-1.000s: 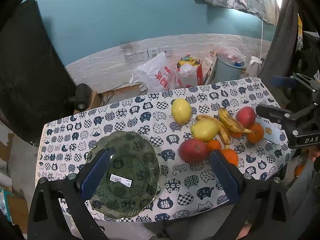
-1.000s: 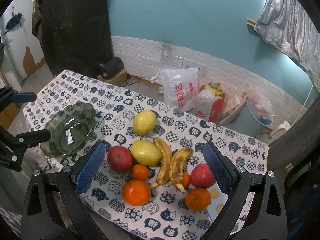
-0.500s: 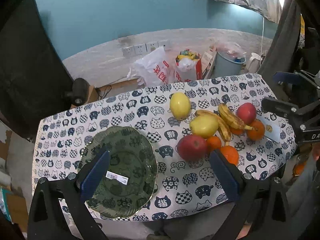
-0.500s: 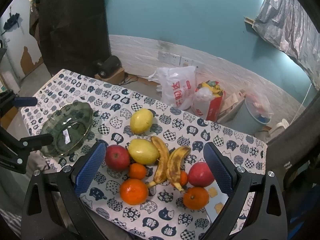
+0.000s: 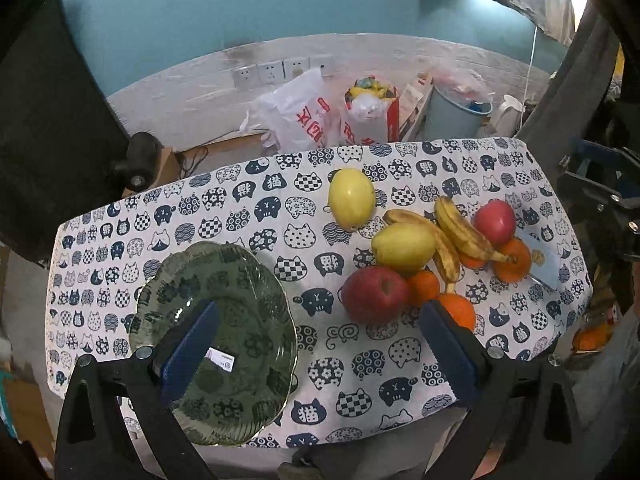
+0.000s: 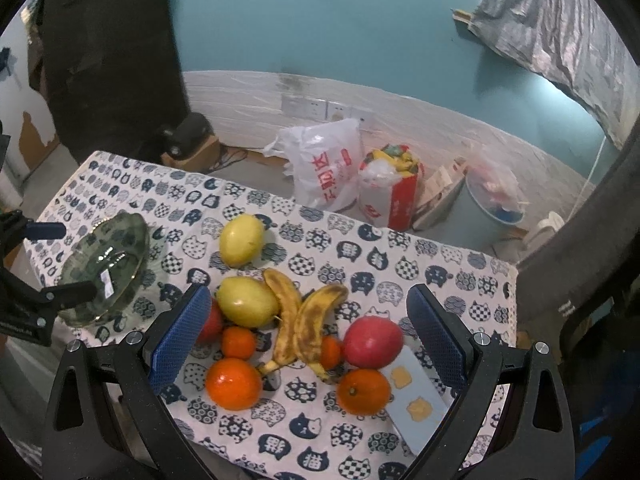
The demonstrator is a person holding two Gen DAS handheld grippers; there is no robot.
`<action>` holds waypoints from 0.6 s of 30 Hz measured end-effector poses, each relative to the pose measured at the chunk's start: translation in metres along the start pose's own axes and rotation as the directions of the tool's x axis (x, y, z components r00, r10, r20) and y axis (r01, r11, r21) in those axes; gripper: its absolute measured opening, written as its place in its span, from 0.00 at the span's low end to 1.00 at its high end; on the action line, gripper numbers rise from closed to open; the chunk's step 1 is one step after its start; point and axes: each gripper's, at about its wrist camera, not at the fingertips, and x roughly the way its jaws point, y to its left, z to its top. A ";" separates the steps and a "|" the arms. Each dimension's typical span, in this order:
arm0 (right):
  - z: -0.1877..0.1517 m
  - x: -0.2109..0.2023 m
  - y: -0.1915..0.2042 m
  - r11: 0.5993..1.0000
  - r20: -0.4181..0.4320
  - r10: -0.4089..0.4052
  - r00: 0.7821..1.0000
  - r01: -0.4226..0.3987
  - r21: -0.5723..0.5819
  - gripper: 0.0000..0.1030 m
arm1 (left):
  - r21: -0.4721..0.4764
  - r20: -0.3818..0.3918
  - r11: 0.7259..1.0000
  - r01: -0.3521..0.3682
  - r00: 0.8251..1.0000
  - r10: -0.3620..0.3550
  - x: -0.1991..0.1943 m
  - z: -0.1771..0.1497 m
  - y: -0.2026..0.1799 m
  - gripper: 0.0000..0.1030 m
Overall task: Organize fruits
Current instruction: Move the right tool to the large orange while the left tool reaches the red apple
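None of the fruit had reached the glass bowl (image 5: 224,280), which sat bare at the table's (image 5: 256,216) left end. Apples (image 5: 376,294), pears (image 5: 402,246), bananas (image 6: 298,316) and oranges (image 6: 234,382) lay clustered, well apart from it. Both the left gripper (image 5: 316,348) and the right gripper (image 6: 308,340) hovered wide apart, holding nothing; everything remained undone.

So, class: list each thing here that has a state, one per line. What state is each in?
Left claw: open, holding nothing.
Right claw: open, holding nothing.
Glass plate: upright, no fruit on it.
Bananas: heavily browned, on the tablecloth.
Plastic bag: on the floor, bulging.
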 end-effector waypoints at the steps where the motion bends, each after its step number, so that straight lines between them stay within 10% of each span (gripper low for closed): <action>1: 0.000 0.001 -0.002 1.000 -0.004 -0.003 1.000 0.003 0.004 0.94 | -0.003 -0.008 1.000 0.003 1.000 -0.003 0.003 0.002 -0.001 0.98; 18: -0.049 0.054 -0.053 0.992 -0.217 -0.057 0.975 0.080 0.099 0.94 | 0.046 -0.169 0.998 0.038 0.985 -0.030 0.074 0.002 -0.030 0.98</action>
